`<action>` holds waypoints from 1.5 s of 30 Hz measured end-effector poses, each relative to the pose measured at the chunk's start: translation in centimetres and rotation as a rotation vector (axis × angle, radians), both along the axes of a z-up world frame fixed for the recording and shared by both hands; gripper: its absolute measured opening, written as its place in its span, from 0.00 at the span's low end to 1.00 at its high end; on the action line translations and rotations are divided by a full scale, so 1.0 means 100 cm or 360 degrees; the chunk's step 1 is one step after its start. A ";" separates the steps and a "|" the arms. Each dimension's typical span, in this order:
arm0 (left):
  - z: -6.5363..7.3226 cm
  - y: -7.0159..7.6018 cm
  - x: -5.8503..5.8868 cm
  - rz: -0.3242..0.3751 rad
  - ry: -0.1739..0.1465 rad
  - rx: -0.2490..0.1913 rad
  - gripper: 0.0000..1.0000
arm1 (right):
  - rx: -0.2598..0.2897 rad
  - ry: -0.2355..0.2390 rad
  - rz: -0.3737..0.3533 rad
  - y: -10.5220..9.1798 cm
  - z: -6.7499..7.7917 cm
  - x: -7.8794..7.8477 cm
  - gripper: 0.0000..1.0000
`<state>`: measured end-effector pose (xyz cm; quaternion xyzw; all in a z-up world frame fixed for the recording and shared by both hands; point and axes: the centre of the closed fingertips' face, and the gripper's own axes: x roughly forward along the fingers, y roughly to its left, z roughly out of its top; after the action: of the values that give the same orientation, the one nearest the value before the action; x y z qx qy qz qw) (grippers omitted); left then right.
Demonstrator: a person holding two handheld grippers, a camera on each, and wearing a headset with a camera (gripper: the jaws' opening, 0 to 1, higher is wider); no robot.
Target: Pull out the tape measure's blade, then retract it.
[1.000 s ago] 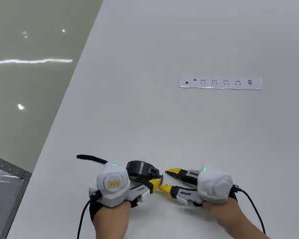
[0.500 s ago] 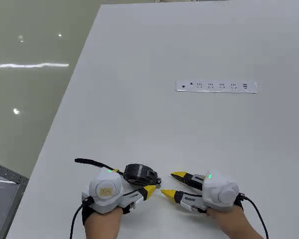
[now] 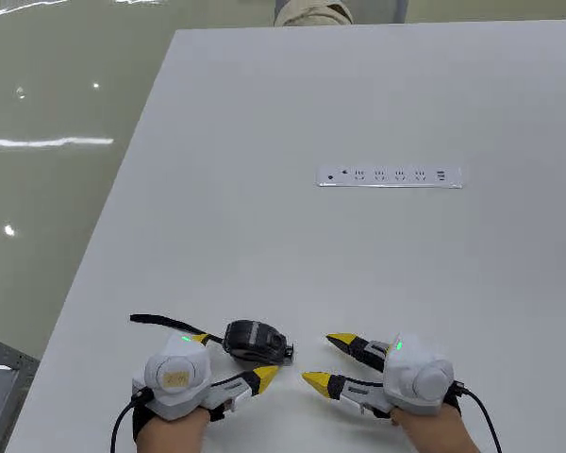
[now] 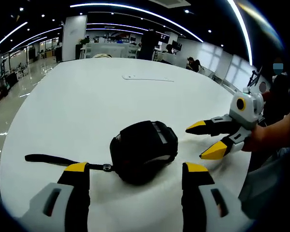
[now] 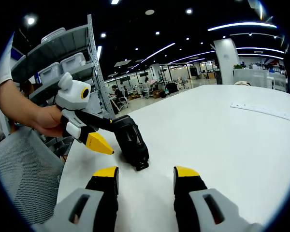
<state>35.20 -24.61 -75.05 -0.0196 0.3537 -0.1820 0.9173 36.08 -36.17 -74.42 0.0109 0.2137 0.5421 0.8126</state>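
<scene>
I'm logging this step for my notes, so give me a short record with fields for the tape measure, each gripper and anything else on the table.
target: black rounded tape measure resting on the white table, no blade drawn out
strap: black wrist strap lying flat beside the case
left gripper: open, jaws either side of the case's near end, not closed on it
right gripper: open, apart from the case, tips pointing towards it
other: white power strip farther across the table
</scene>
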 end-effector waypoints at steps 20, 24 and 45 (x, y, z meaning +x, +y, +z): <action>0.008 -0.003 -0.011 -0.0113 -0.0040 -0.0009 0.76 | -0.0028 -0.0013 -0.0110 -0.023 0.015 -0.008 0.49; 0.009 -0.004 -0.013 -0.0122 -0.0039 -0.0016 0.76 | -0.0048 -0.0002 -0.0116 -0.023 0.013 -0.009 0.49; 0.021 0.007 -0.033 -0.0188 -0.0071 -0.0044 0.74 | -0.0076 -0.0032 -0.0163 -0.049 0.023 -0.023 0.50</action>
<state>31.85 -23.92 -72.95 -0.0071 0.3313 -0.2411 0.9122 33.78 -41.06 -72.10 -0.0032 0.2175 0.4946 0.8415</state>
